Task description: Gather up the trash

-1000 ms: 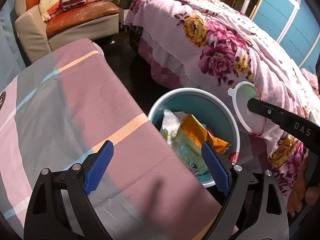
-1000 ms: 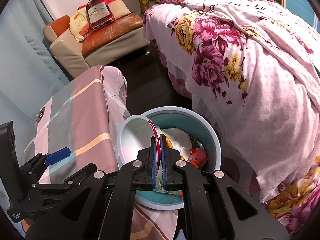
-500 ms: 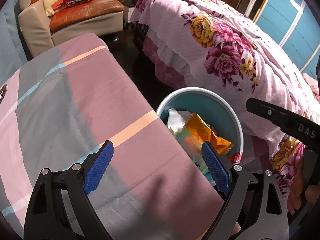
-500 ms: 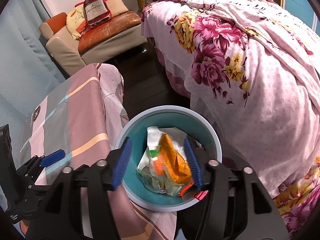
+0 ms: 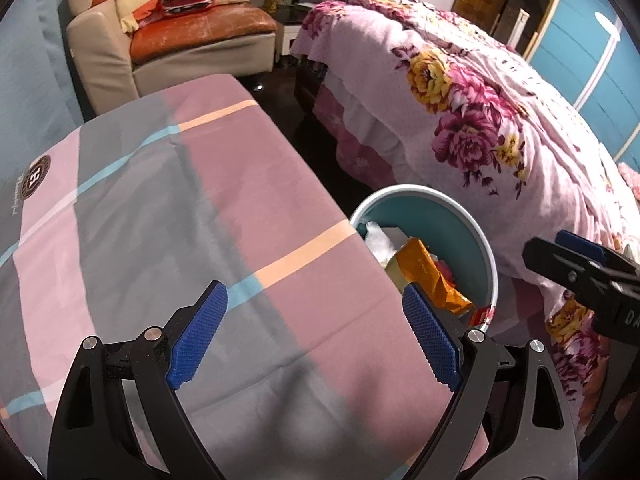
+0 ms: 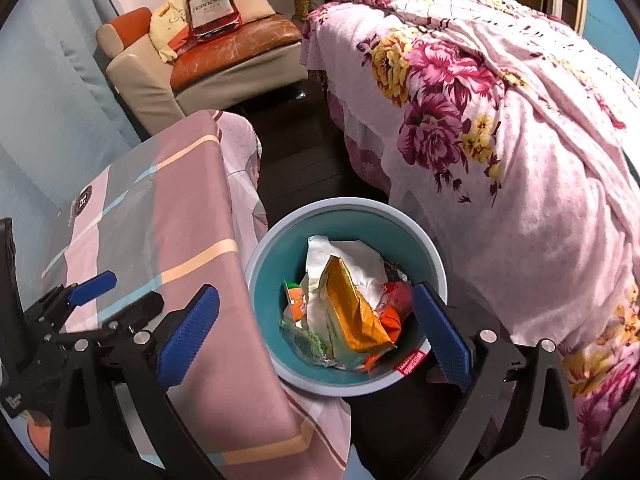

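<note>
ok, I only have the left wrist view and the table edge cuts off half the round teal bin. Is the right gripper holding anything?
Observer: No. The right wrist view shows the right gripper open over the round teal bin, with nothing between its blue pads.
Operator: What's on the bin side I can't see?
Observer: A crumpled green wrapper, low against the table side, next to the orange foil packet.
Operator: Anything else there?
Observer: A small orange-and-green packet, just above the green wrapper.
</note>
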Tool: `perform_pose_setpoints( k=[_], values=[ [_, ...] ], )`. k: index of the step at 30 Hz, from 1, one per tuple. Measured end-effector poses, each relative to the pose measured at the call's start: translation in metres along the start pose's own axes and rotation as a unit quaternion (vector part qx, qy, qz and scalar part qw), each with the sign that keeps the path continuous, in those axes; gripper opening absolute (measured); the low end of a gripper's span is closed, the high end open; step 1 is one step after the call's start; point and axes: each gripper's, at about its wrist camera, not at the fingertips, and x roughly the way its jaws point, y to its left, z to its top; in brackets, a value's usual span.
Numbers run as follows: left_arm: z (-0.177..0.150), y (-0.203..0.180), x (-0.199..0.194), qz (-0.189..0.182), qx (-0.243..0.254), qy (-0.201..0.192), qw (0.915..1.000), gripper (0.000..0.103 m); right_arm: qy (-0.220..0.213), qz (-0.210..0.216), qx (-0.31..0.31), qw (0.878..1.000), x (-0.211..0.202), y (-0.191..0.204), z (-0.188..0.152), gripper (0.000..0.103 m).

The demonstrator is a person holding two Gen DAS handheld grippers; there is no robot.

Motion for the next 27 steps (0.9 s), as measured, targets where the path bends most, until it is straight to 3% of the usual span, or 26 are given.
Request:
perform_pose_setpoints(
  k=[7,9,27],
  values=[
    [-0.011,0.009,-0.021,0.002,-0.015,-0.007,0.9999,0.091,0.002,-0.017,-0.025,1.000,-0.023,0.016,-0.018,0.096],
    [-0.014,0.010,-0.028,0.007,-0.017,-0.010,0.9998,0.099,0.004,-0.021,-0.030,0.999,-0.027,0.020,-0.024,0.096],
    [-0.052,0.009,-0.063,0.030,-0.020,-0.024,0.9990,0.099,-0.009,-0.015,-0.053,0.998,-0.064,0.032,-0.070,0.096]
  ],
)
